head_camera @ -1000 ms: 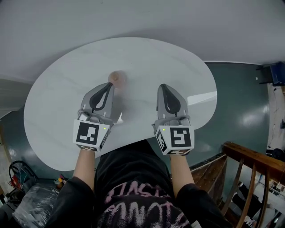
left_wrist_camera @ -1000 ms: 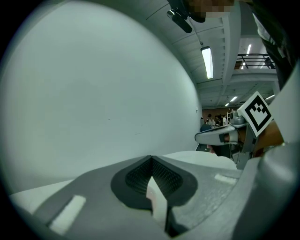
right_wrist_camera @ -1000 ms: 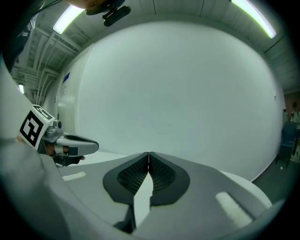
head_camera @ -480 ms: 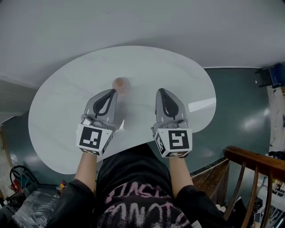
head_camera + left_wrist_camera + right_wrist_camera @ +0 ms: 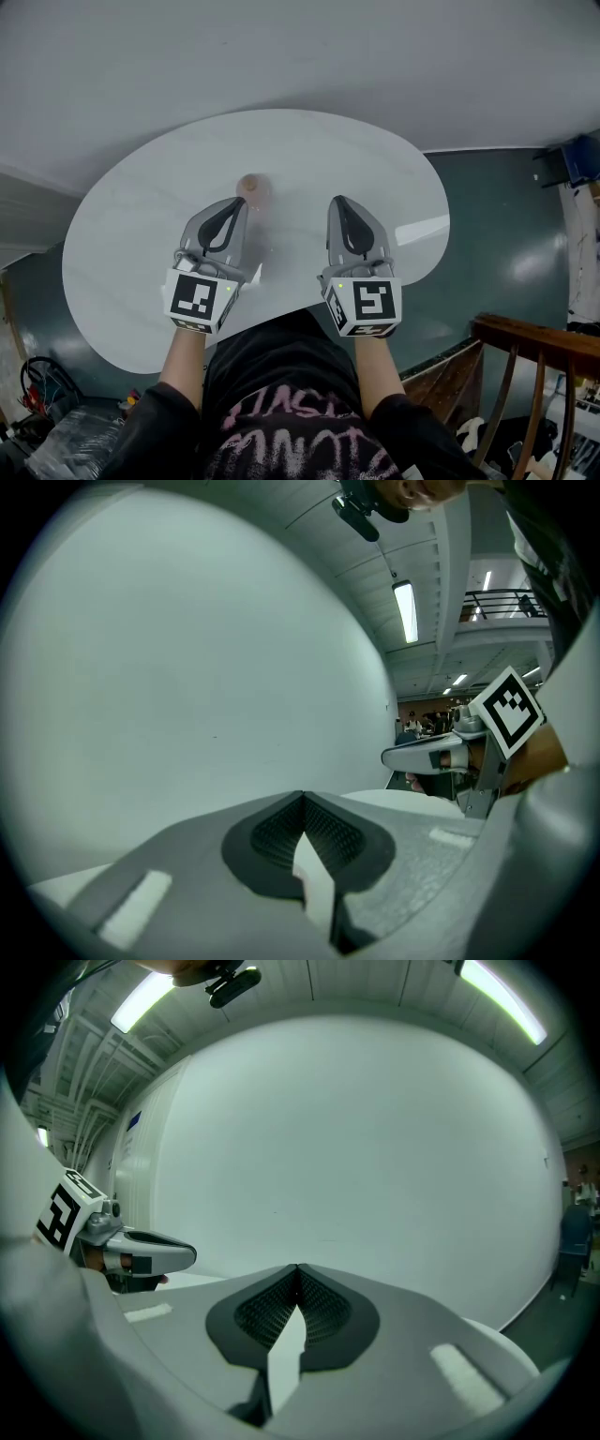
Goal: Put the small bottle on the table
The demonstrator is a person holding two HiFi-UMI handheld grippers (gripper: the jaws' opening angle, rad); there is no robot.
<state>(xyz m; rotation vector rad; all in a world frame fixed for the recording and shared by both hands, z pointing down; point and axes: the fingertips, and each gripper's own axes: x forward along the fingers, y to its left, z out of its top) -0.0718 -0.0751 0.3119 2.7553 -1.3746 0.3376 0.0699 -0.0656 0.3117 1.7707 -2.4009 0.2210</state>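
A small pinkish-brown bottle (image 5: 251,187) stands upright on the white rounded table (image 5: 141,234), seen from above. My left gripper (image 5: 233,201) hovers over the table with its tip just short of the bottle and slightly left of it; its jaws are shut with nothing between them. My right gripper (image 5: 338,200) is level with it, well to the bottle's right, also shut and empty. In the left gripper view the shut tips (image 5: 302,795) point at a white wall, with the right gripper (image 5: 436,756) alongside. The right gripper view shows its shut tips (image 5: 297,1267) and the left gripper (image 5: 145,1249).
The table stands against a white wall (image 5: 300,56). Dark teal floor (image 5: 506,234) lies to the right, with a wooden railing (image 5: 530,342) at the lower right and a blue object (image 5: 579,155) at the far right. Cables (image 5: 37,384) lie at the lower left.
The head view has shifted, so the table, bottle and both grippers sit lower in the frame. Both grippers stay shut, and the bottle stays just beyond the left tip.
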